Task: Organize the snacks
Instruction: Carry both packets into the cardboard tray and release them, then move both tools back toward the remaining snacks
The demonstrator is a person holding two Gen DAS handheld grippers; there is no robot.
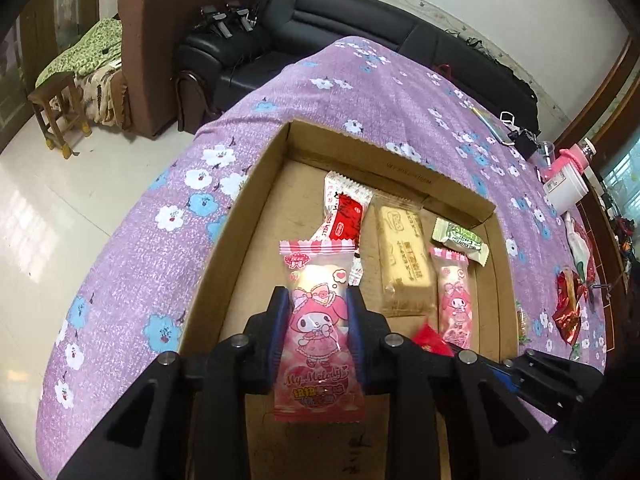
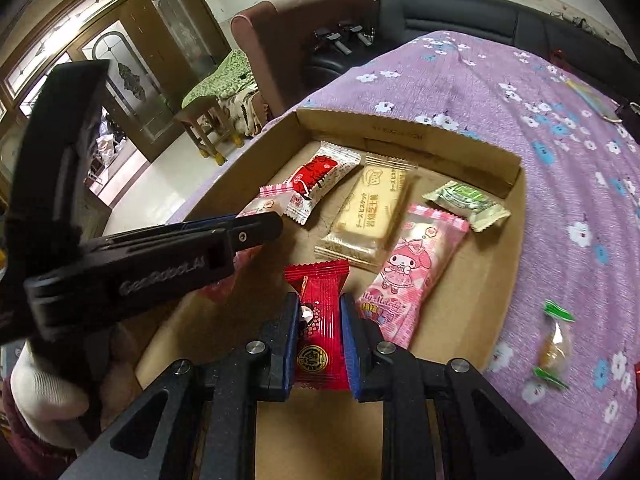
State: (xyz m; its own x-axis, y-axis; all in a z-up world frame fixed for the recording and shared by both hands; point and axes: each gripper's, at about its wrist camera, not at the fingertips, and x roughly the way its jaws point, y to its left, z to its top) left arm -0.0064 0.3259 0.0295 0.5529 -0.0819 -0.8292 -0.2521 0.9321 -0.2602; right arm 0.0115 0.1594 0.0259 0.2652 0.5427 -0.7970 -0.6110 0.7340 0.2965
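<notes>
A cardboard box (image 1: pixel 256 184) on the purple cloth (image 1: pixel 132 264) holds four snacks, among them a beige biscuit (image 2: pixel 370 210). Over the box, the left gripper (image 1: pixel 320 334) clamps a pink packet (image 1: pixel 320 332) and the right gripper (image 2: pixel 320 336) a red packet (image 2: pixel 320 320).

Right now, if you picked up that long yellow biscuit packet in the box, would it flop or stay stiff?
The yellow biscuit packet would probably stay stiff: a flat, straight biscuit block shows through its wrapper. It looks light. Its shiny film may be a bit slippery, and the biscuit could crack if squeezed hard.
</notes>
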